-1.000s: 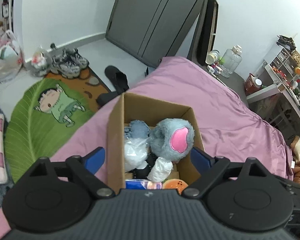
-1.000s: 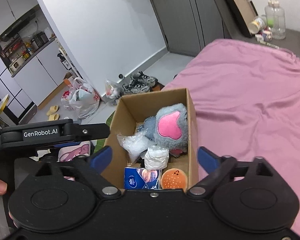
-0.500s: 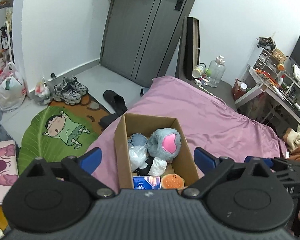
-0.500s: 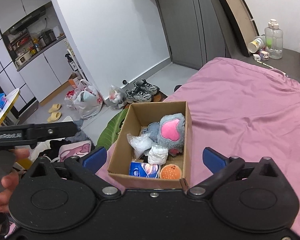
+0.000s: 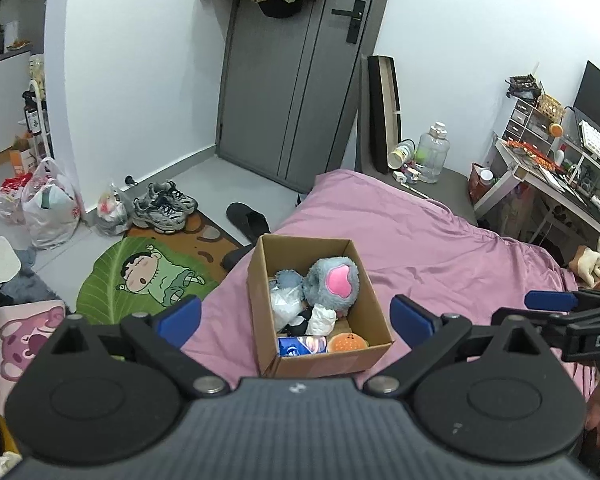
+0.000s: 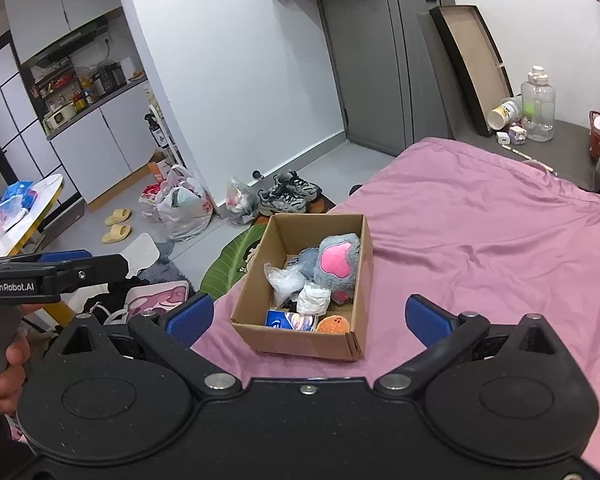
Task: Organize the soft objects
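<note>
A cardboard box (image 5: 260,280) (image 6: 256,296) stands on the pink bed (image 5: 440,248) (image 6: 480,240) near its left edge. In it lie a grey plush paw with a pink pad (image 5: 334,282) (image 6: 336,266), a clear plastic bag (image 5: 284,302) (image 6: 286,282), a white bundle (image 5: 324,318) (image 6: 314,300), a blue packet (image 5: 300,346) (image 6: 288,320) and an orange plush (image 5: 346,344) (image 6: 332,325). My left gripper (image 5: 296,316) is open and empty, above and behind the box. My right gripper (image 6: 308,316) is open and empty, also back from the box.
On the floor left of the bed lie a green cartoon rug (image 5: 140,280), sneakers (image 5: 164,208) (image 6: 288,194), black slippers (image 5: 248,220) and plastic bags (image 5: 48,208) (image 6: 184,204). A grey door (image 5: 292,80) is behind. A desk (image 5: 560,176) stands at the right.
Both grippers have pulled back and up from the box, which now looks smaller and farther. Both stay open. The box's contents have not moved.
</note>
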A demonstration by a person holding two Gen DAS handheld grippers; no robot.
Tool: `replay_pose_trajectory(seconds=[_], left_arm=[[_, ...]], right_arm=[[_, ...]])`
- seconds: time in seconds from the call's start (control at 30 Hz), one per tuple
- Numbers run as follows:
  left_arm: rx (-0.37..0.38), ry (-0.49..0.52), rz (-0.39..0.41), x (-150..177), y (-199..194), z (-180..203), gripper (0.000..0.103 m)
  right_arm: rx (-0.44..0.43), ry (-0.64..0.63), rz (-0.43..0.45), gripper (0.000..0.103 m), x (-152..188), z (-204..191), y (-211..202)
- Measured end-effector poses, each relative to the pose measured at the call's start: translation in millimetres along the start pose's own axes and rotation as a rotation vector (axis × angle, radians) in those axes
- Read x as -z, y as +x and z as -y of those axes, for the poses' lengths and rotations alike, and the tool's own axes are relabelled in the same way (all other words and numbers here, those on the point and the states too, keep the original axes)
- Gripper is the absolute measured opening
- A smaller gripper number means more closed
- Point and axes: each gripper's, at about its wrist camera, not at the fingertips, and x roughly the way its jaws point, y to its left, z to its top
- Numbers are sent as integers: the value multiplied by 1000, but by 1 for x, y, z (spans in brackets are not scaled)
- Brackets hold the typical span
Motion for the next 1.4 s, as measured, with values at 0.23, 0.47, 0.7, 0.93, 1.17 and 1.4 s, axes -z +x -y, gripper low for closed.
replay_pose_trajectory(seconds=[0.23,0.47,0.7,0.93,1.17,1.4], left_arm=[[16,-8,-3,9,-29,9,100],[8,19,22,18,-52,33,100],[-11,23,20,30,-59,50,101],[-34,30,29,35,-68,67,101],[-34,26,37,47,-73,75,101],[-76,38,63,50,-79,82,101]], right_arm=[[-14,-6,16,103,4,1,-24],[-21,0,42,103,6,2,-49],[-30,6,60,103,12,2,-70],[-28,-4,71,103,19,1,-84],[-11,-16,86,103,25,-1,-95],[-6,-12,104,103,30,0,-102]])
